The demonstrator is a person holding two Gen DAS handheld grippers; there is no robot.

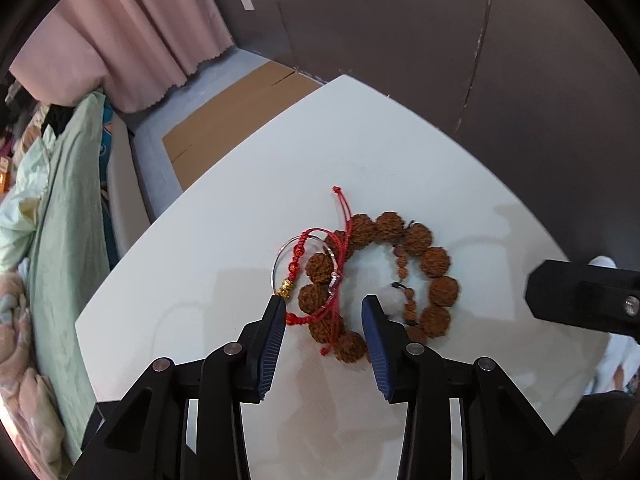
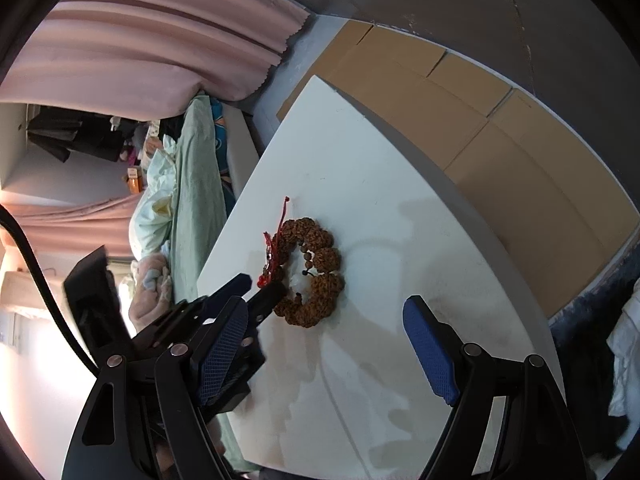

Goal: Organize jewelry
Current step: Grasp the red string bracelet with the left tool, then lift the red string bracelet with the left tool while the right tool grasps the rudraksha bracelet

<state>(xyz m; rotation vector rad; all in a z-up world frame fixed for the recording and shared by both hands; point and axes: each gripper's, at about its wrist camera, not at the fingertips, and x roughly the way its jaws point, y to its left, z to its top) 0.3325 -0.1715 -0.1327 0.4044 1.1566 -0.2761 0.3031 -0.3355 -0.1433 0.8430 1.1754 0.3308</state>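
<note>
Left wrist view: the left gripper [image 1: 324, 306] points steeply down over a small heap of jewelry on the white surface [image 1: 224, 208]. Its jaws stand partly open and straddle the near arc of the brown bead bracelet [image 1: 434, 264], with the red cord bracelet [image 1: 340, 248] and a thin silver bangle [image 1: 276, 264] tangled across its left side; the left fingertip sits just beside the red cord, near a small gold bead [image 1: 288, 285]. No pad presses anything yet that I can see, so nothing is held. A small pale lump [image 1: 390, 298] lies inside the bead ring, against the right fingertip; what it is I cannot tell. Judgement: the pieces overlap, so closing here would likely take beads and cord together. Better to settle on one piece, probably the red cord at the outer edge, close gently, then lift slowly so the bangle slides free rather than drags. Right wrist view: the right gripper [image 2: 324, 312] hangs above bare surface on the near side of the heap, jaws wide open and empty. The bead bracelet [image 2: 326, 258] lies ahead of it, well inside the surface edge, with the left gripper [image 2: 262, 286] reaching in from the left. Judgement: the right one is well placed to pin the bead ring while the left draws the cord away.
</note>
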